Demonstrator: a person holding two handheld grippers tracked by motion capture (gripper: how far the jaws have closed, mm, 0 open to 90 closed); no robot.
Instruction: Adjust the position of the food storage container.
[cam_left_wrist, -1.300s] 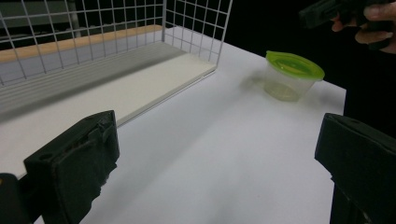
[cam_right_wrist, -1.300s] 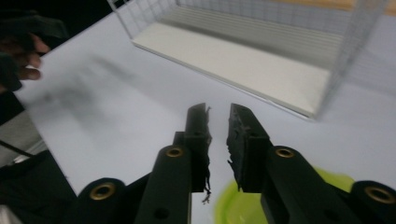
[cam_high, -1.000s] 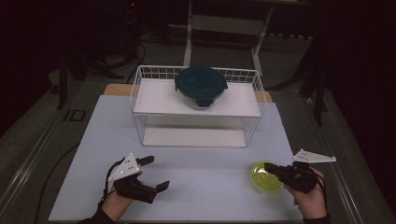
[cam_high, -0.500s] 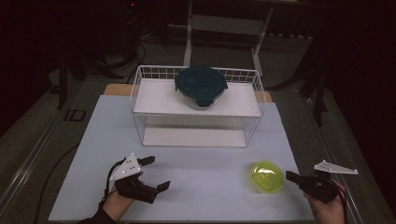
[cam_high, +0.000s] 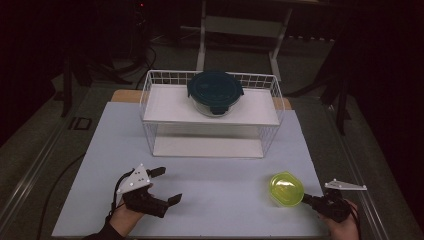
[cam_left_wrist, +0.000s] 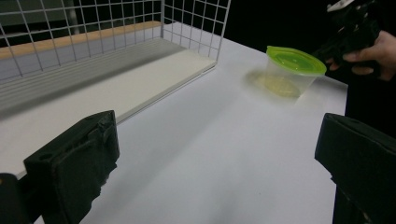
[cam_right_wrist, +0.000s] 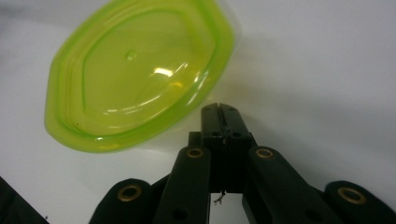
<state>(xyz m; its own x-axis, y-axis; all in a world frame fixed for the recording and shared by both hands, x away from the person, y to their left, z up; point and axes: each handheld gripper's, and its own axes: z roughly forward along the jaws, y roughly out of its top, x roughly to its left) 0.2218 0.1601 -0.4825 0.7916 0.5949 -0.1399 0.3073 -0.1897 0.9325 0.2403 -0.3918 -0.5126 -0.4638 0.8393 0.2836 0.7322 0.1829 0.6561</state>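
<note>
A small clear container with a lime-green lid (cam_high: 286, 188) stands on the white table top at the front right. My right gripper (cam_high: 306, 197) lies just right of it, jaws shut with nothing between them. In the right gripper view the closed tips (cam_right_wrist: 219, 109) sit right at the green lid's (cam_right_wrist: 135, 74) rim; I cannot tell if they touch. My left gripper (cam_high: 168, 185) rests at the front left, jaws wide open and empty. The left gripper view looks between its own jaws (cam_left_wrist: 215, 163) across the table to the container (cam_left_wrist: 292, 70) and the right gripper (cam_left_wrist: 352, 28).
A white wire rack (cam_high: 210, 117) with two shelves stands at the back middle. A round glass container with a dark teal lid (cam_high: 215, 92) sits on its top shelf. The rack's lower shelf (cam_left_wrist: 116, 88) is bare. The table's right edge runs close to the right hand.
The right gripper has drawn back to the right, off the green-lidded container, which stays in place. The left gripper has not moved.
</note>
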